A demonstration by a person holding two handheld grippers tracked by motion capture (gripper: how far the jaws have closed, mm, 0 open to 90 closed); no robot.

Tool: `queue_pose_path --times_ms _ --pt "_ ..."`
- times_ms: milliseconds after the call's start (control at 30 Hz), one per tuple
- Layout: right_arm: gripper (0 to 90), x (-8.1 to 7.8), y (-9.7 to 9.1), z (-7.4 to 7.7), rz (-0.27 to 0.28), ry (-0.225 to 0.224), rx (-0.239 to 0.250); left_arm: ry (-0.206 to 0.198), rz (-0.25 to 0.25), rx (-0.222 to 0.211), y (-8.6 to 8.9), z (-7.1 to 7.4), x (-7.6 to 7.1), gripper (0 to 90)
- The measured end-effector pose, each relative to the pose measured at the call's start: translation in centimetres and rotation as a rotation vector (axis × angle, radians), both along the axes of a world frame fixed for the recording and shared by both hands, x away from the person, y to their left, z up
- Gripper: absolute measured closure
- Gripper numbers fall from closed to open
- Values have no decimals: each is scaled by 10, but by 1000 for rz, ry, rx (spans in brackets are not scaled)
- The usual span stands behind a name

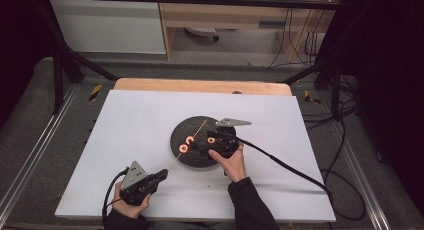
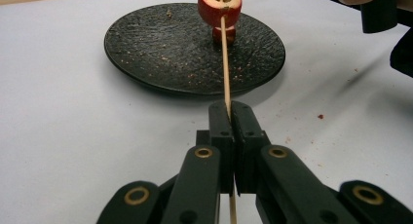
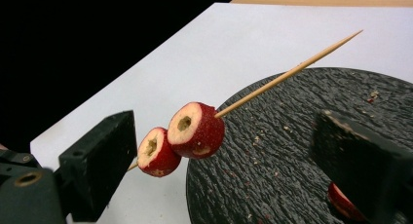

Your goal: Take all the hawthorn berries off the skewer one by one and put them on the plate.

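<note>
Hand-held gripper, left point(image 2: 229, 112): jaws pressed together on the blunt end of the bamboo skewer point(image 2: 225, 63), holding it at a shallow upward angle so the pointed tip reaches out over the black plate point(image 1: 186, 124).

Threaded so far: two cored red fruit rings point(image 3: 196, 130) sit side by side on the skewer, touching or nearly so, hanging just past the plate's near rim. The rest of the stick beyond them is bare, so there is plenty of room.

Left to do: at least one more red piece point(image 3: 345, 200) lies on the plate, partly hidden behind a jaw in the right gripper view. The high view shows orange-red bits on the plate near the right hand, too small to count.

Right hand-held gripper point(image 1: 212, 142): hovers over the plate's right half, jaws spread, nothing pinched. In its own view the two rings sit between the jaws but clear of both pads.

My read: mid-task, threading partly done. Next is probably picking up a loose piece off the plate and pushing it onto the tip, or sliding the two rings along.

White counter point(image 1: 135, 115) carries the plate near its middle; a few red crumbs point(image 2: 320, 116) lie by it.
</note>
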State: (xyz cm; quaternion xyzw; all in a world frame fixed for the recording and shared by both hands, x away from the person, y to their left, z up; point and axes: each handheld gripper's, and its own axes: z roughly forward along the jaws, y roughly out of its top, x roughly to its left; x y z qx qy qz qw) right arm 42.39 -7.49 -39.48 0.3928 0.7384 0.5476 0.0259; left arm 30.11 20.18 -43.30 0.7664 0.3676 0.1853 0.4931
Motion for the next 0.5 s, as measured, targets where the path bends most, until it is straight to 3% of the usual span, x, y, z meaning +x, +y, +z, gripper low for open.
queue_pose_path --times_ms 233,500 --pt "273 5 3 -5 4 24 16 1 -1 0 -1 0 0 883" --pt "432 8 7 -11 23 74 68 0 -3 3 -1 0 0 883"
